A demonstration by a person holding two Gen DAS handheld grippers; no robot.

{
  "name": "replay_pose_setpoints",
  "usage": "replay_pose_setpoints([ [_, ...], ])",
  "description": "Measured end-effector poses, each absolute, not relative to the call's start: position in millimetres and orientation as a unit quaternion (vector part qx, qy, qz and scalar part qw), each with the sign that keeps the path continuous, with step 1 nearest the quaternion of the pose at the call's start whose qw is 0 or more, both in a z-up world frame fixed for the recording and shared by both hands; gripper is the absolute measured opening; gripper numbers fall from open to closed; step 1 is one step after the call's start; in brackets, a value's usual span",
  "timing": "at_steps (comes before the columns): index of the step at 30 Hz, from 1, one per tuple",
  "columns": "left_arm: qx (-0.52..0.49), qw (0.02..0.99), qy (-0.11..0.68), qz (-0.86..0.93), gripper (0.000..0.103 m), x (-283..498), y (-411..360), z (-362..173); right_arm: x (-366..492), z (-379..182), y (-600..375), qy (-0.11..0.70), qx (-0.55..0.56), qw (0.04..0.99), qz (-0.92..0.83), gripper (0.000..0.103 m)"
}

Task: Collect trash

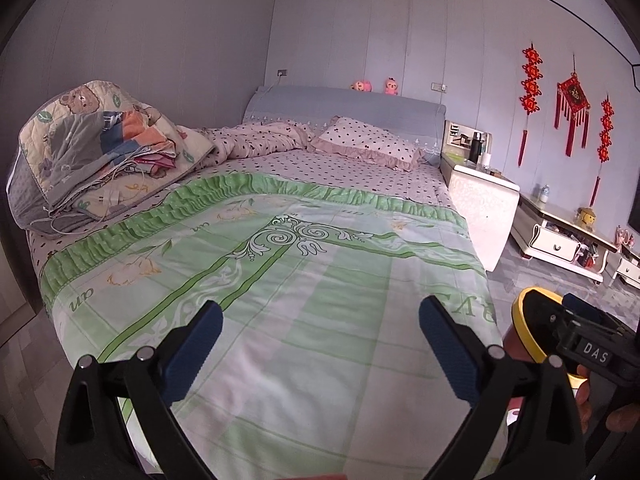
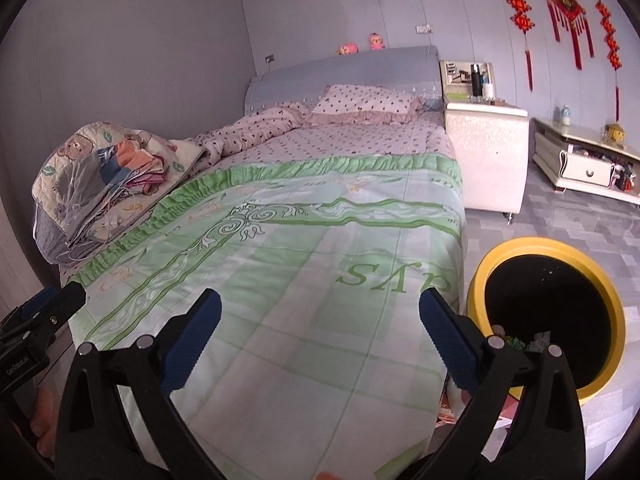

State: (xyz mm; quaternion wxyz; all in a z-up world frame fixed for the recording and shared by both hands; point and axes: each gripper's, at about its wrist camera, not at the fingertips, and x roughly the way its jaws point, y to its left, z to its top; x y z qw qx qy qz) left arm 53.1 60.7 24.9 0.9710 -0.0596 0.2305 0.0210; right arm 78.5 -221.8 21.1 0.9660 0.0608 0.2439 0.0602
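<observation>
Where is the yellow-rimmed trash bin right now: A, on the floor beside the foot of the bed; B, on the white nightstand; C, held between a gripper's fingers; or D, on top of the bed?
A: in the right wrist view the yellow-rimmed trash bin stands on the grey floor right beside the green bedspread at the foot of the bed, with some scraps visible inside it.

Right gripper (image 1: pixel 592 344) body carried small plate reading "DAS". Left gripper (image 2: pixel 24 344) body bore white lettering, roughly "GenRobot.AI", hard to read. Green bedspread (image 2: pixel 304 280) showed large upside-down letters "ays", plus small "un". Red wall hanging (image 1: pixel 573 96) held gold character, unreadable.
</observation>
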Motion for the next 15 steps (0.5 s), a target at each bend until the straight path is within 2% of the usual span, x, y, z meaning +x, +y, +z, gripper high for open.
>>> replay_pose_setpoints([
  [6, -0.057, 0.976, 0.212, 0.009, 0.095, 35, 48, 38, 52, 34, -228, 0.202, 0.062, 0.977, 0.014, 0.095],
  [15, -0.061, 0.976, 0.207, -0.007, 0.095, 26, 39, 46, 36, 37, -233, 0.191, 0.075, 0.979, 0.010, 0.095],
])
